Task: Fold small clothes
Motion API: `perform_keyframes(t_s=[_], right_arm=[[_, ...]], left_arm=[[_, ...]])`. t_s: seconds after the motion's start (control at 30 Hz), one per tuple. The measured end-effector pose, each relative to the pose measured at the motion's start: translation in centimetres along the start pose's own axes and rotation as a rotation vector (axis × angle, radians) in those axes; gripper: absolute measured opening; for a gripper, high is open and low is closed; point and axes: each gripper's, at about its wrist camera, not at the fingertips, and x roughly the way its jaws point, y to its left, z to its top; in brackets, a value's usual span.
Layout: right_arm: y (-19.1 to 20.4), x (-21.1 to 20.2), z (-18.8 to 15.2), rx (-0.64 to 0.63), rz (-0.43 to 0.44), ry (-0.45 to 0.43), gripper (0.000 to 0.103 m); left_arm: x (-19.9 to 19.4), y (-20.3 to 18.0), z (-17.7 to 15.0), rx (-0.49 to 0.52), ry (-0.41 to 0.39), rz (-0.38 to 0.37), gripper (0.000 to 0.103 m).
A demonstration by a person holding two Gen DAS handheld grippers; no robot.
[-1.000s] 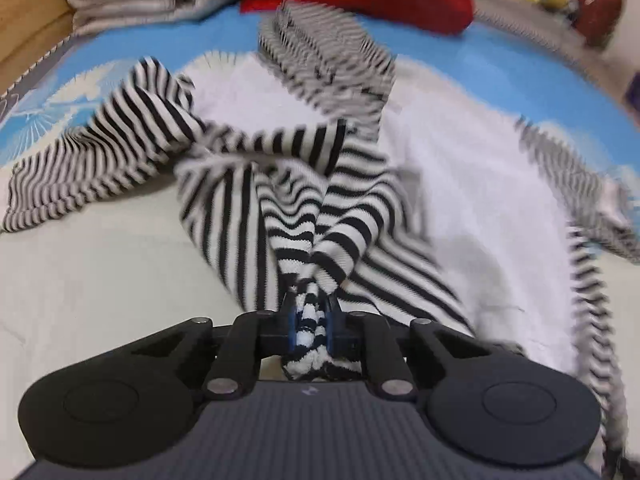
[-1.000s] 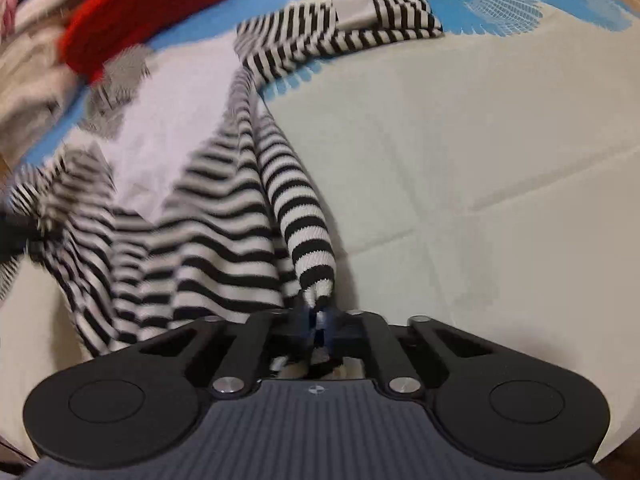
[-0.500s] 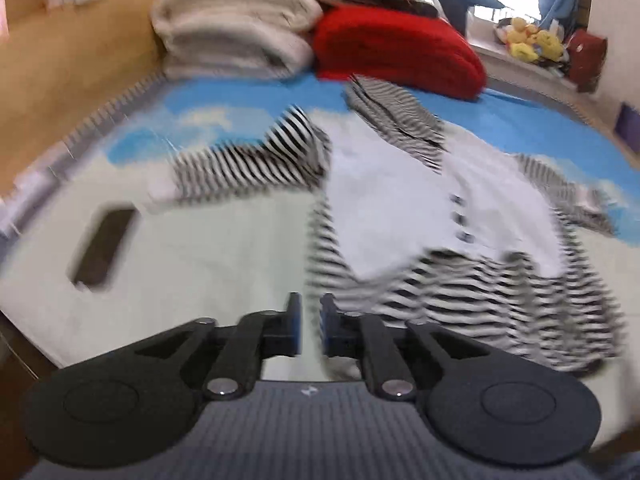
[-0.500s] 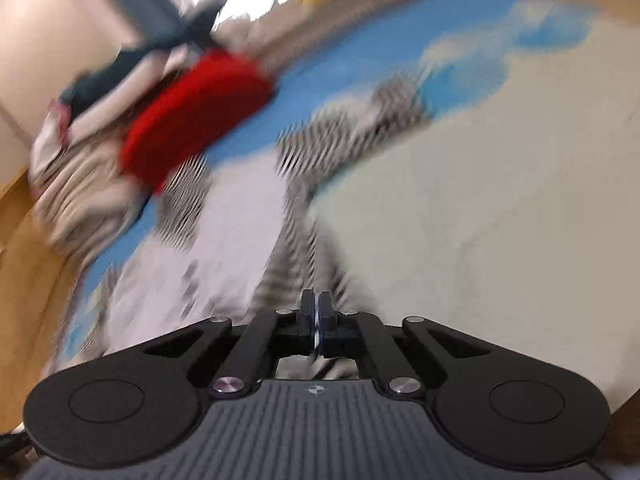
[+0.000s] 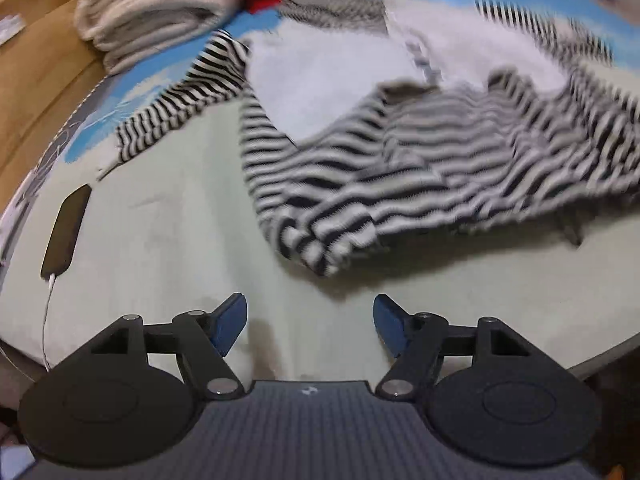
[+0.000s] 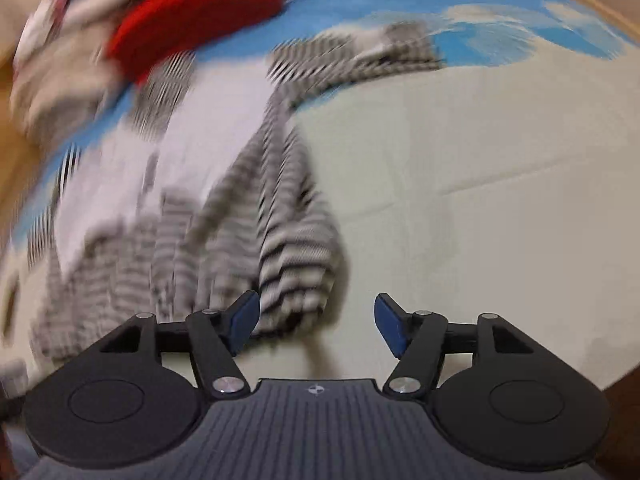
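A black-and-white striped garment with a white lining lies spread on the bed, its striped hem nearest me. My left gripper is open and empty, a short way in front of the hem's left corner. In the right wrist view the same garment is blurred; its right hem corner lies just ahead of my open, empty right gripper, close to the left finger.
The pale sheet has a blue printed band at the back. A dark phone on a white cable lies at the left edge. Folded cream blankets and a red cushion sit behind. A wooden bed frame is on the left.
Both grippers were shut on the striped hem a second ago. They have let go, opened wide and pulled back; the garment now lies flat on the bed.
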Motion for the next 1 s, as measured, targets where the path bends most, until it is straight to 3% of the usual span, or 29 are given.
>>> perform_keyframes(t_s=[0.1, 0.17, 0.27, 0.4, 0.53, 0.7, 0.8, 0.93, 1.0], right_arm=[[0.8, 2.3, -0.3, -0.012, 0.014, 0.133, 0.066], [1.8, 3.6, -0.5, -0.045, -0.011, 0.185, 0.065], [3.2, 4.5, 0.6, -0.111, -0.063, 0.135, 0.065], [2.2, 4.9, 4.7, 0.097, -0.001, 0.035, 0.063], [2.0, 5.3, 6.8, 0.22, -0.036, -0.042, 0.063], [3.1, 7.3, 6.5, 0.214, -0.091, 0.029, 0.062], [3.3, 6.9, 6.1, 0.192, -0.083, 0.024, 0.063], [2.0, 5.4, 4.6, 0.23, 0.01, 0.045, 0.068], [1.1, 4.3, 3.6, 0.244, 0.091, 0.054, 0.071]], left_arm=[[1.7, 0.3, 1.5, -0.066, 0.004, 0.003, 0.075], [2.2, 1.6, 3.3, -0.159, 0.01, -0.05, 0.075], [1.7, 3.1, 6.1, -0.218, -0.032, -0.078, 0.075], [0.9, 4.5, 9.2, -0.272, -0.1, -0.084, 0.076], [2.0, 5.1, 11.8, -0.32, -0.086, -0.101, 0.08], [4.3, 4.6, 11.3, -0.351, 0.012, -0.199, 0.08], [4.9, 3.6, 10.3, -0.344, 0.05, -0.246, 0.085], [6.2, 2.1, 9.3, -0.318, 0.09, -0.225, 0.085], [6.4, 1.9, 9.2, -0.303, 0.077, -0.193, 0.074]])
